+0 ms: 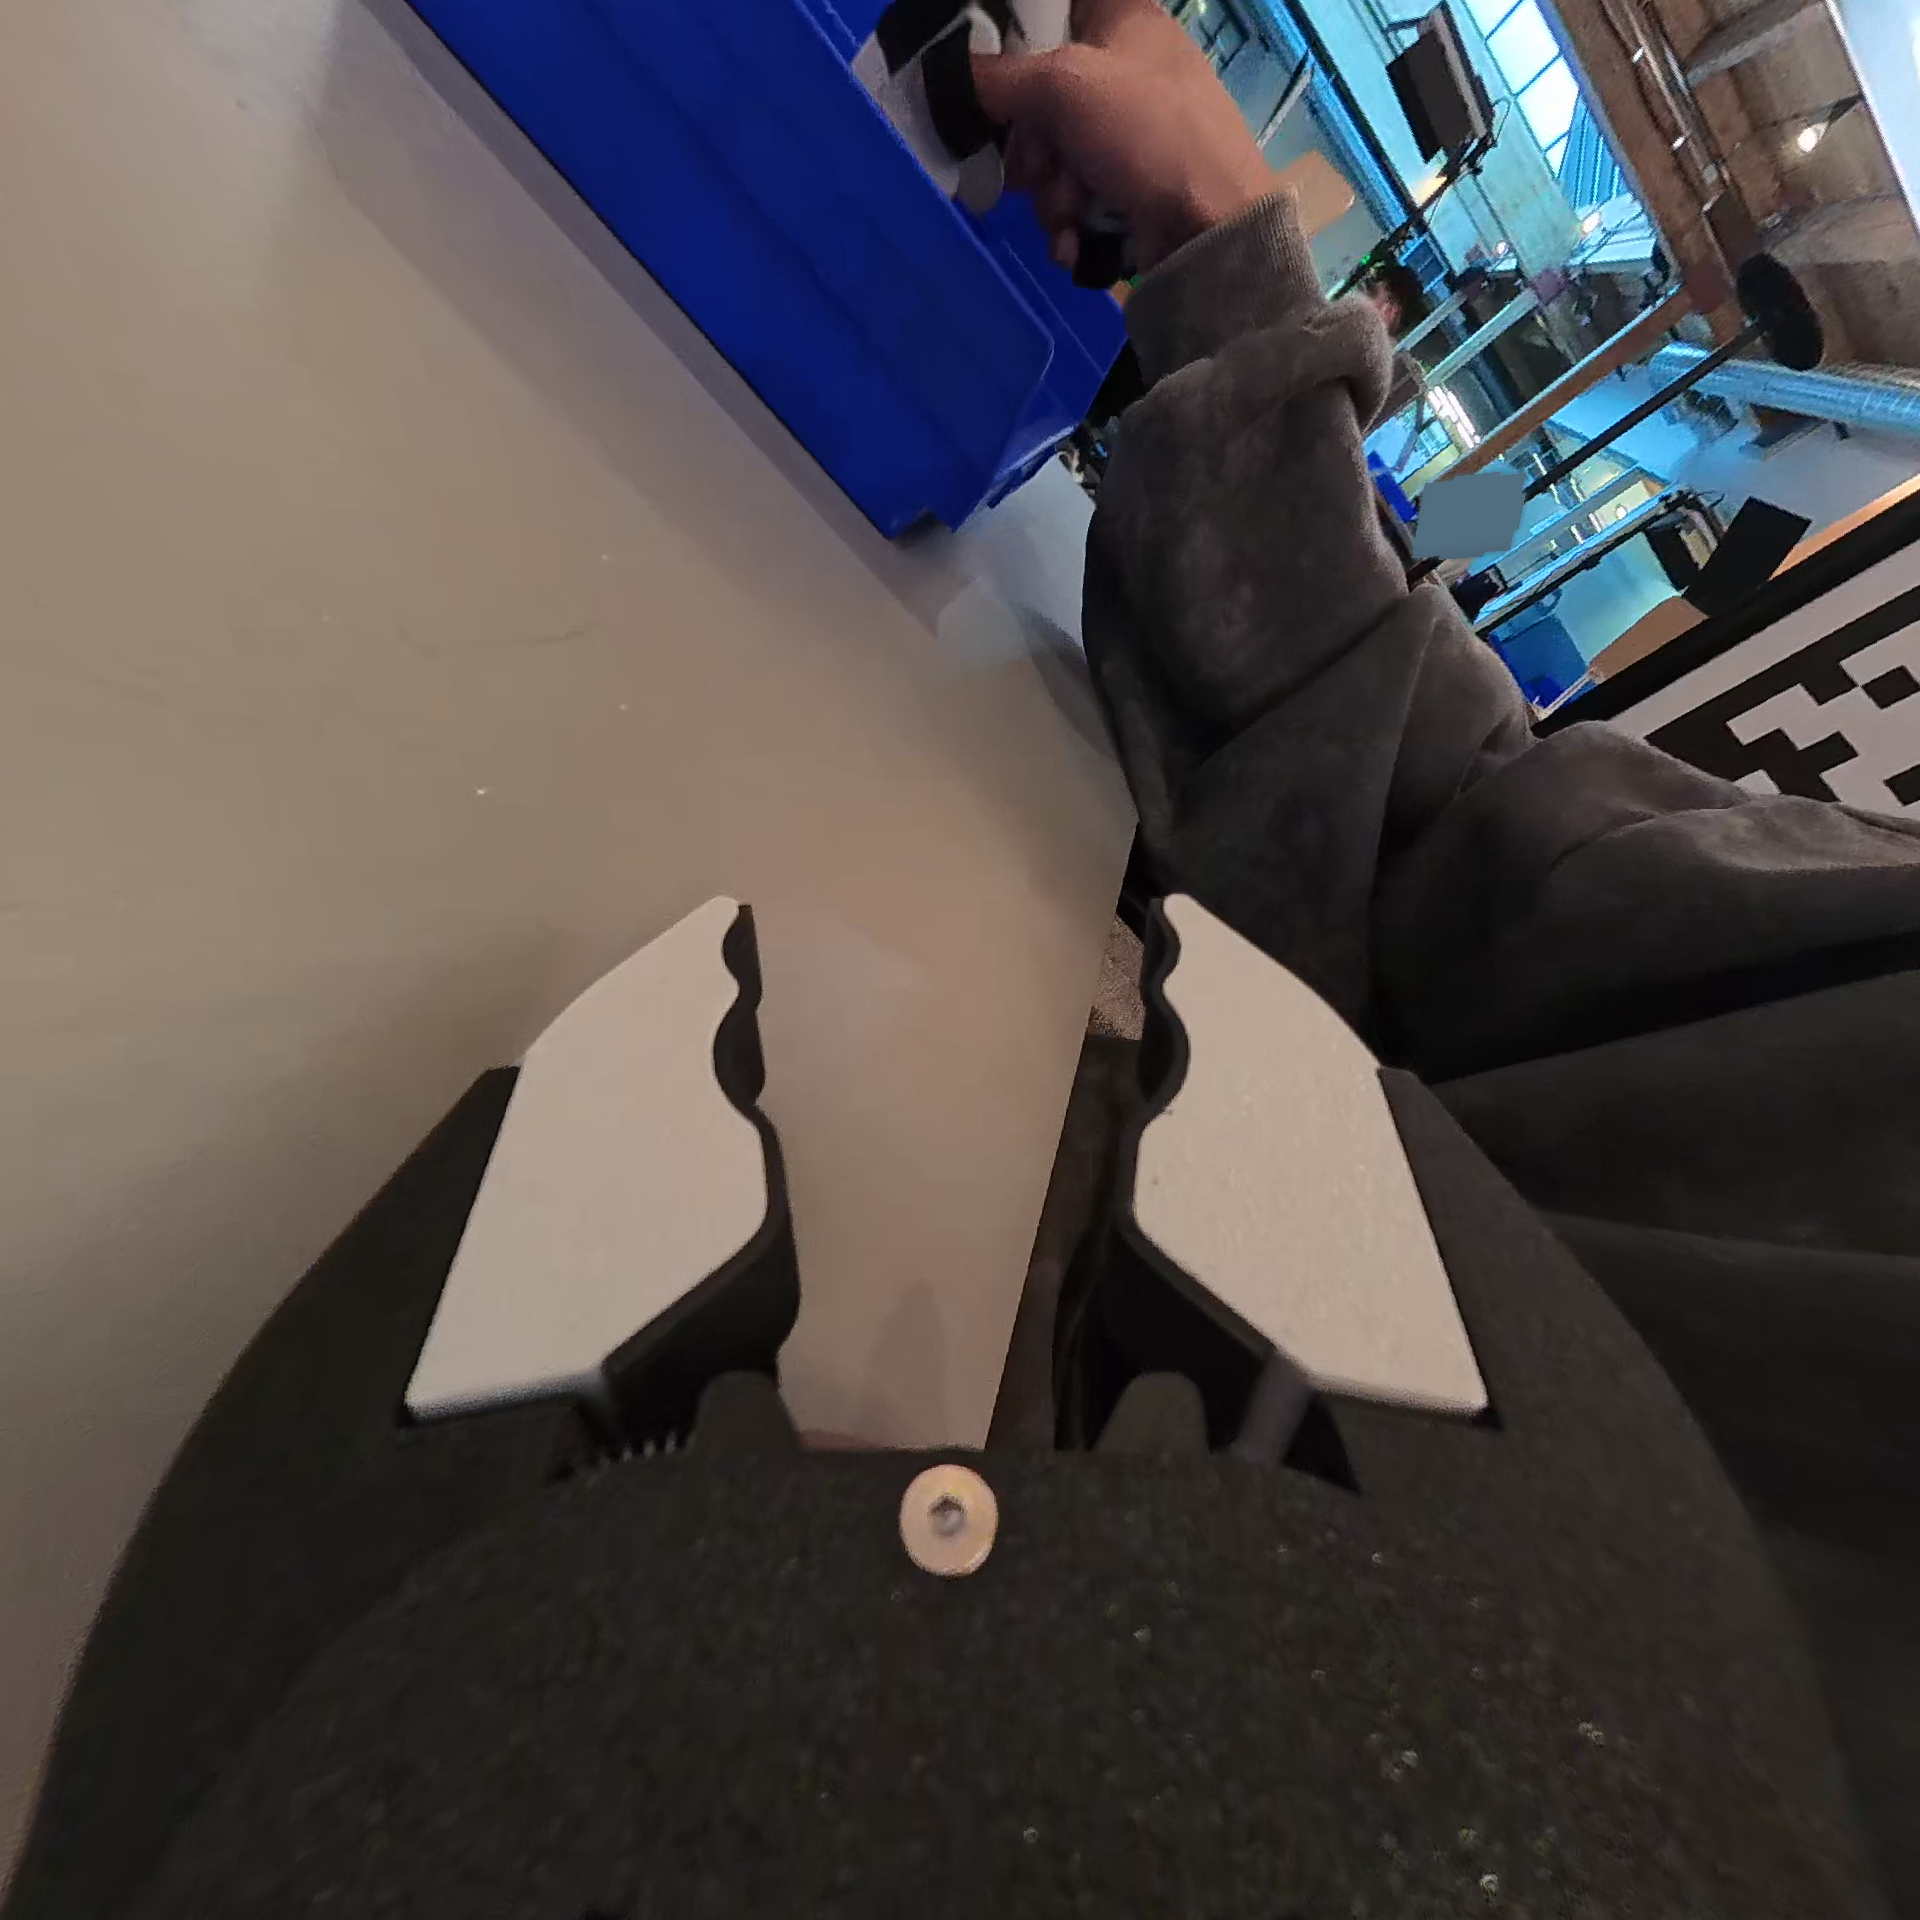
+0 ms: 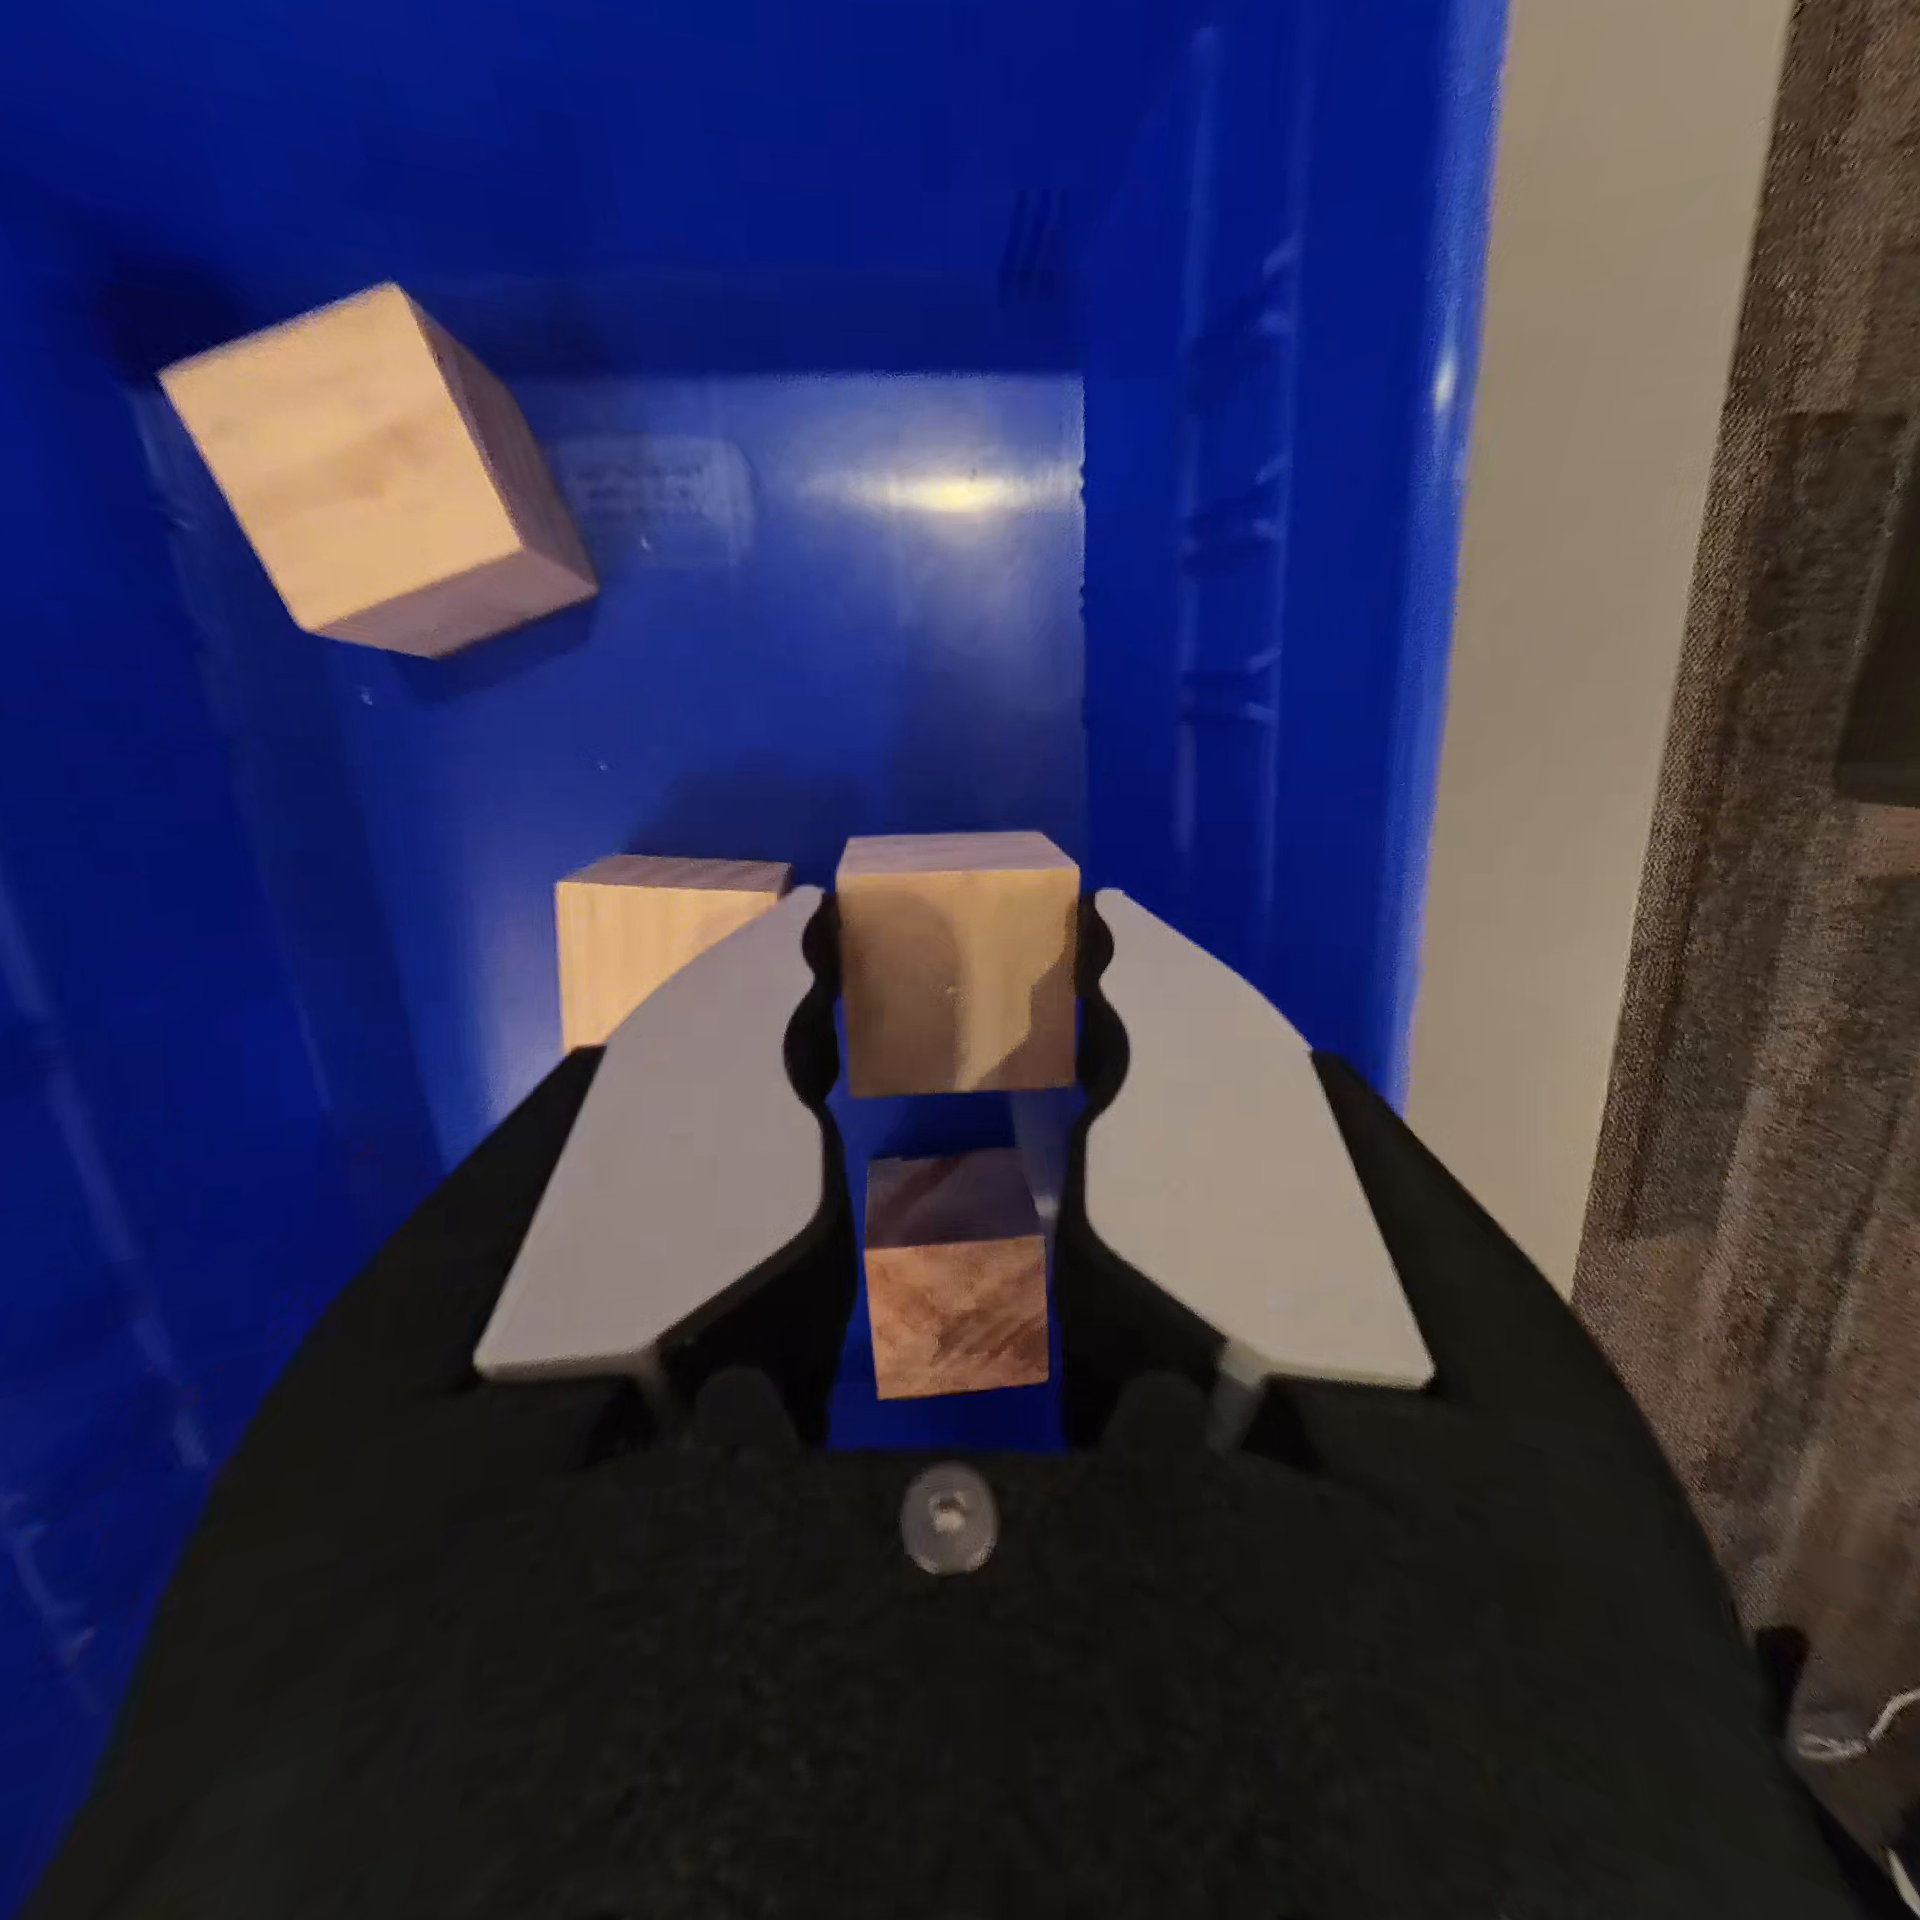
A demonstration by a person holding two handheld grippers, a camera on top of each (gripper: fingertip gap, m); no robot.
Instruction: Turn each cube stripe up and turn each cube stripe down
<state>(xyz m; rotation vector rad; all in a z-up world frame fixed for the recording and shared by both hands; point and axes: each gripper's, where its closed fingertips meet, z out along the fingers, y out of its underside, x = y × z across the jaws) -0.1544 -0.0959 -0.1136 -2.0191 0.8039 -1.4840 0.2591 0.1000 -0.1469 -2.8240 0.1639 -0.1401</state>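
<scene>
In the right wrist view, my right gripper (image 2: 958, 902) is shut on a plain wooden cube (image 2: 956, 966) and holds it by its left and right sides inside the blue bin (image 2: 831, 208). Three more wooden cubes lie on the bin floor: one beneath the held cube (image 2: 956, 1288), one just left of it (image 2: 644, 935), and one tilted at the far left (image 2: 364, 468). I cannot make out a stripe on any visible face. My left gripper (image 1: 951, 914) is open and empty, over the table's edge. The right gripper (image 1: 966, 94) also shows far off in the left wrist view, in a hand.
The blue bin (image 1: 831, 260) stands on a pale table (image 1: 312, 623). A grey sleeve (image 1: 1299, 623) reaches from the right to the bin. The bin's right wall (image 2: 1299, 520) is close to the held cube. A black-and-white marker board (image 1: 1818, 717) is at the right.
</scene>
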